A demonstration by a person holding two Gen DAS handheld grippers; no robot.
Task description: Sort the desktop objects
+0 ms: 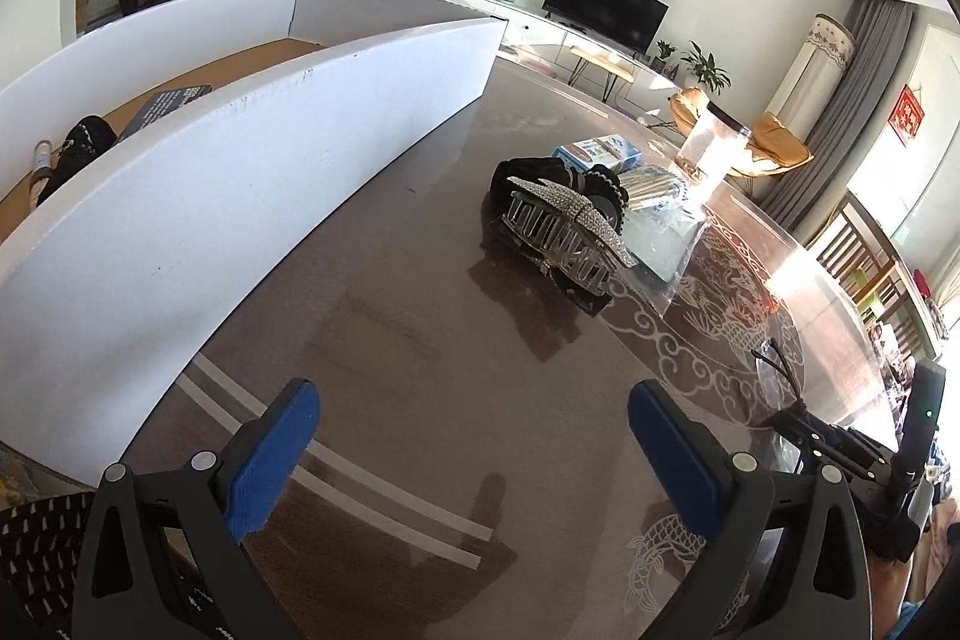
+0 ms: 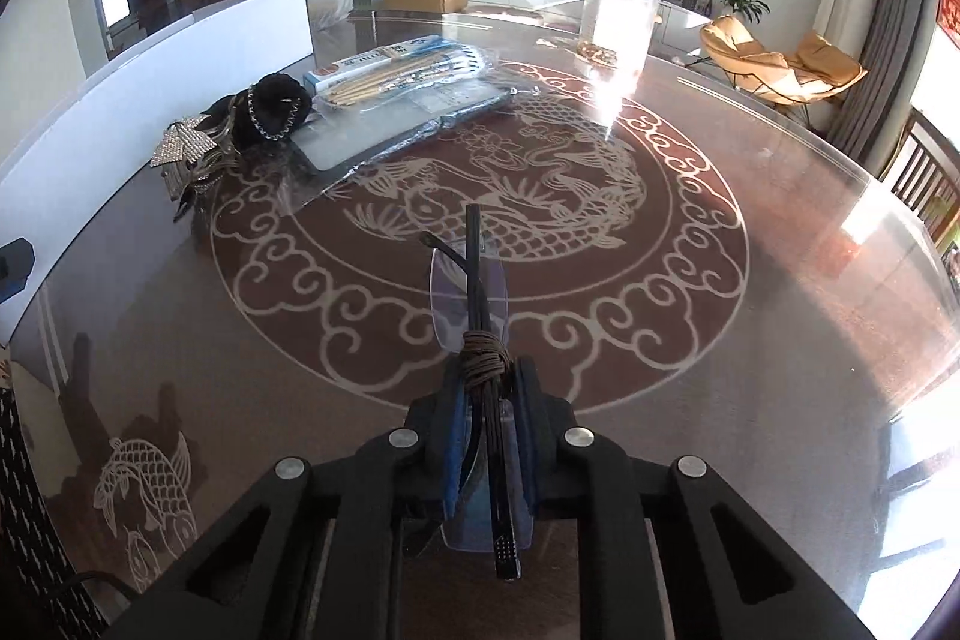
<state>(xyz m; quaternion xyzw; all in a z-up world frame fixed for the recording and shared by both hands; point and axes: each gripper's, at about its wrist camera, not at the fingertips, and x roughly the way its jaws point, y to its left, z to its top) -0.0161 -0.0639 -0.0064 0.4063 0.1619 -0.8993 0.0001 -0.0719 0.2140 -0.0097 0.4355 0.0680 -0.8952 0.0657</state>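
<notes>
My right gripper [image 2: 487,394] is shut on folded glasses [image 2: 471,298] with a brown cord wound round them, held above the glass table; the gripper and glasses also show in the left wrist view [image 1: 780,376]. My left gripper [image 1: 474,430] is open and empty above the table, beside the white box [image 1: 240,172]. A rhinestone hair claw [image 1: 564,226] lies ahead of it on a black scrunchie [image 1: 540,172]; both show in the right wrist view, the claw [image 2: 186,148] and scrunchie [image 2: 270,106]. A chopstick pack [image 2: 396,64] and a plastic pouch [image 2: 384,124] lie behind.
The white box holds a dark card [image 1: 162,106], a black item [image 1: 78,148] and a small tube [image 1: 41,160]. A clear jar [image 2: 618,16] stands at the table's far side. The round table [image 2: 750,280] has a dragon pattern. Chairs stand at the right.
</notes>
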